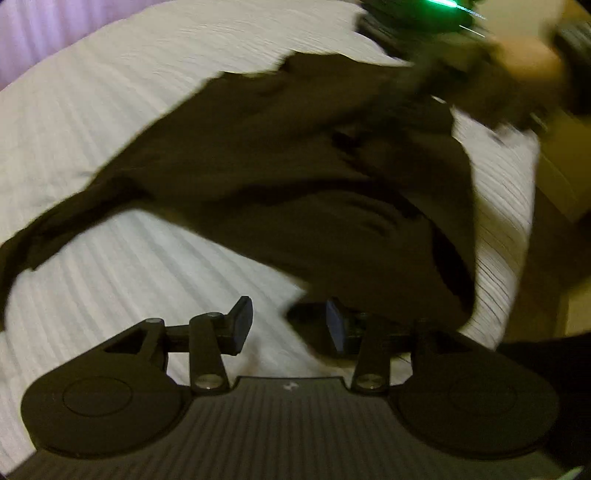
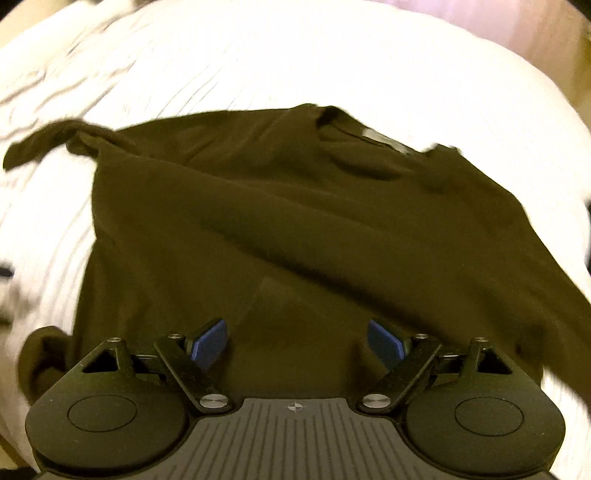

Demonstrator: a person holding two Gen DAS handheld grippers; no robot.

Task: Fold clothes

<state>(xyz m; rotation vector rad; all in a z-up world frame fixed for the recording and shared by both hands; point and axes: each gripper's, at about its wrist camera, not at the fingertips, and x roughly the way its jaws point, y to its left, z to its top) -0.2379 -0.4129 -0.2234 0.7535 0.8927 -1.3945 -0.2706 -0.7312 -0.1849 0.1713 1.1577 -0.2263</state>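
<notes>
A dark brown T-shirt (image 1: 295, 177) lies spread and rumpled on a white ribbed bed cover (image 1: 110, 129). My left gripper (image 1: 290, 325) is open over the cover at the shirt's near edge, with nothing between its blue pads. In the right wrist view the same T-shirt (image 2: 295, 221) fills the middle, its collar and label at the far side and one sleeve twisted out to the far left. My right gripper (image 2: 297, 343) hovers open over the shirt's near part, holding nothing. The other gripper (image 1: 443, 22), blurred, with a green light, shows at the top right of the left wrist view.
The white bed cover (image 2: 295, 55) stretches around the shirt on all sides. A pale purple wall (image 1: 29, 33) lies beyond the bed's far left. Yellowish floor or furniture (image 1: 565, 177) shows past the bed's right edge.
</notes>
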